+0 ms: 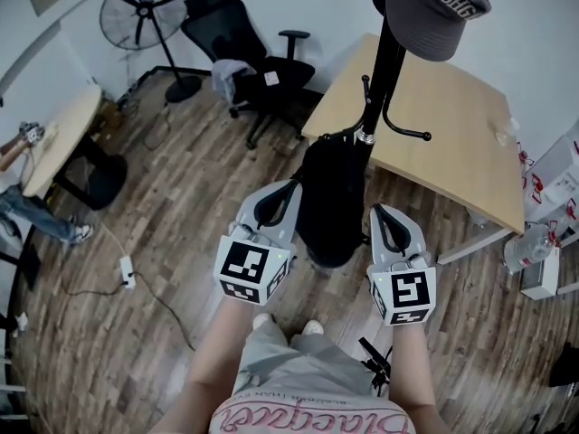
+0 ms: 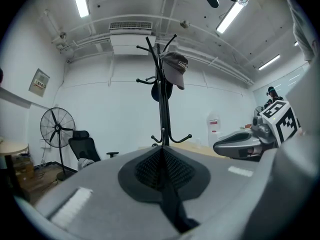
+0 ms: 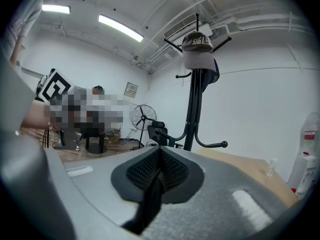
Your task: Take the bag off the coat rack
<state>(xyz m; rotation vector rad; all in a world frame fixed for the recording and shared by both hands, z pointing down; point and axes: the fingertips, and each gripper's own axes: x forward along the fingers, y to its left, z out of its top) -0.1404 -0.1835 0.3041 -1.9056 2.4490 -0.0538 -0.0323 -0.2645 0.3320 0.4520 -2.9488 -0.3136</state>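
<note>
A wood-plank floor (image 1: 163, 197) fills most of the head view, with a rectangular wooden table (image 1: 452, 125) standing at the upper right. The black coat rack (image 1: 387, 61) rises in front of the table's near corner, its lower hooks curling out to either side of the pole. A black office chair (image 1: 244, 52) and a standing fan (image 1: 145, 7) are well apart from it, along the far wall. The black bag (image 1: 330, 206) hangs down along the pole below those lower hooks, and in the head view it appears between the two grippers. The left gripper (image 1: 279, 199) is just beside the bag's left edge, its jaws pressed together on nothing (image 2: 161, 166). The right gripper (image 1: 384, 220) is just beside the bag's right edge, and its jaws likewise meet with nothing between them (image 3: 159, 171). A dark grey cap (image 1: 434, 7) sits on top of the rack.
</note>
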